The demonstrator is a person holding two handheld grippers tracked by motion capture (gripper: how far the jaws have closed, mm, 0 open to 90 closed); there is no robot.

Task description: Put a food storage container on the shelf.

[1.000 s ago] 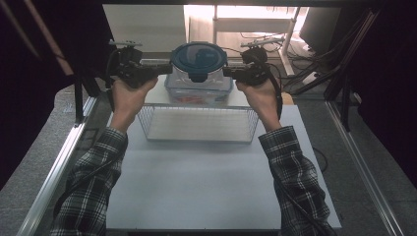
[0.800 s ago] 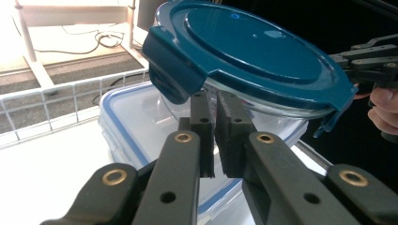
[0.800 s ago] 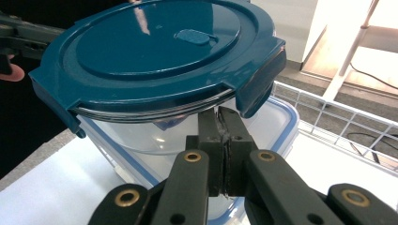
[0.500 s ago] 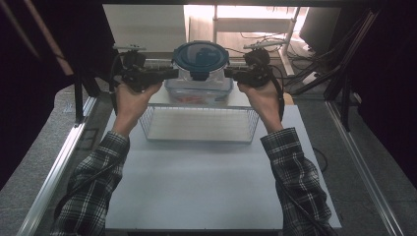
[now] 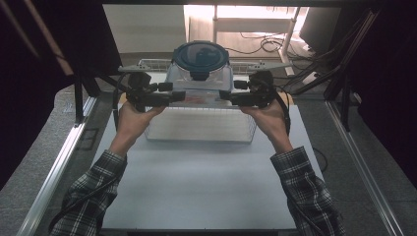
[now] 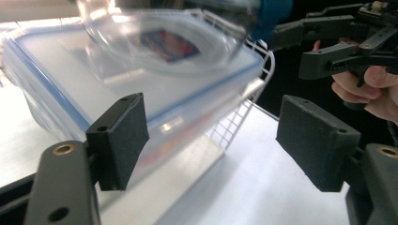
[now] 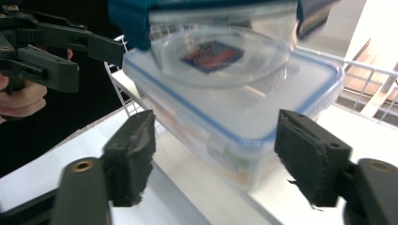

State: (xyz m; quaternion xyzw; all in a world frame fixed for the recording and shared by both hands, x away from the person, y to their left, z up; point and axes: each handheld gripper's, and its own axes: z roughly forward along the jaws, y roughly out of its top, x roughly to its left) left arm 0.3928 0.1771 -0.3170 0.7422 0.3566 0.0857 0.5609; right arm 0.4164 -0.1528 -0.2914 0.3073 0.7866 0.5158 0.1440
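High view: a clear rectangular container (image 5: 199, 91) stands in a wire basket (image 5: 199, 129) on the white bench (image 5: 196, 191), with a round blue-lidded container (image 5: 200, 55) stacked on top. The left claw (image 5: 178, 96) and right claw (image 5: 227, 96) flank the lower box, both spread, having just been opening; the pads (image 6: 123, 136) press on nothing, as the gripper views show
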